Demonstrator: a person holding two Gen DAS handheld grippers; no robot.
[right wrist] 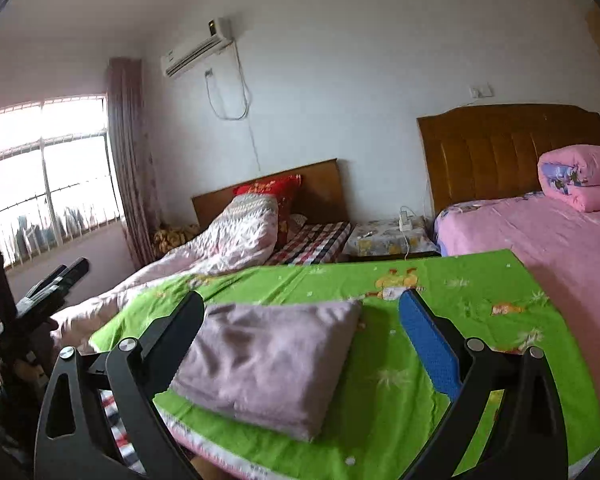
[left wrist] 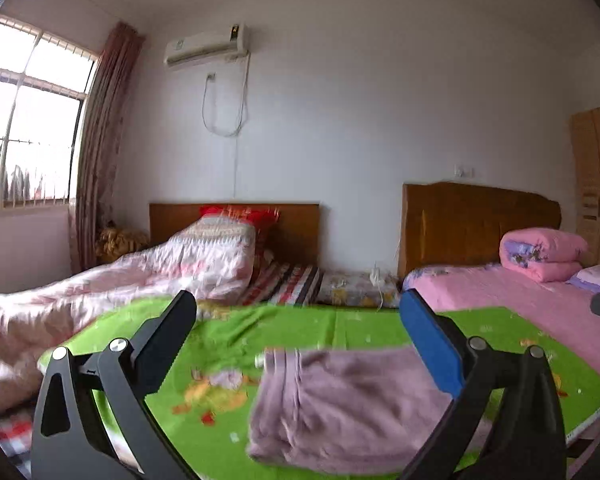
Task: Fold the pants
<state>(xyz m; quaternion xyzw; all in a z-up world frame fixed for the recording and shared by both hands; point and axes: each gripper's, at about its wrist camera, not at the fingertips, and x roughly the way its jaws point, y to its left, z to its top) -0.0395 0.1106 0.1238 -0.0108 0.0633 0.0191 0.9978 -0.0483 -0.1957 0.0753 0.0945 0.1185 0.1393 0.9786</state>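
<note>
On my left wrist camera I see the left gripper [left wrist: 298, 308] spread wide, with nothing between its fingers. The pants [left wrist: 340, 404], a mauve bundle already folded into a thick rectangle, lie on the green sheet [left wrist: 228, 332] below and ahead of the fingertips, at about 6 o'clock from the midpoint of the gap. They sit closer to the blue-padded finger [left wrist: 432, 344] at 3 o'clock than to the black one at 9 o'clock. This view is smeared by motion blur, so I cannot tell whether the blue pad touches the cloth or only overlaps it.

On my right wrist camera the right gripper [right wrist: 302, 308] is just as wide open and holds nothing. The pants [right wrist: 268, 360] lie flat on the green sheet [right wrist: 440, 280], offset toward 8 o'clock from the gap's midpoint. Their left edge passes behind the black finger [right wrist: 180, 328], and a strip of bare green separates them from the blue pad [right wrist: 428, 344] at 3 o'clock. The stacked layers show along the near edge of the bundle.

At 9 o'clock in this view, I catch the dark frame of the left gripper [right wrist: 56, 284], well apart from the pants. A pink bedspread [right wrist: 540, 240] borders the green sheet at 2 o'clock.
</note>
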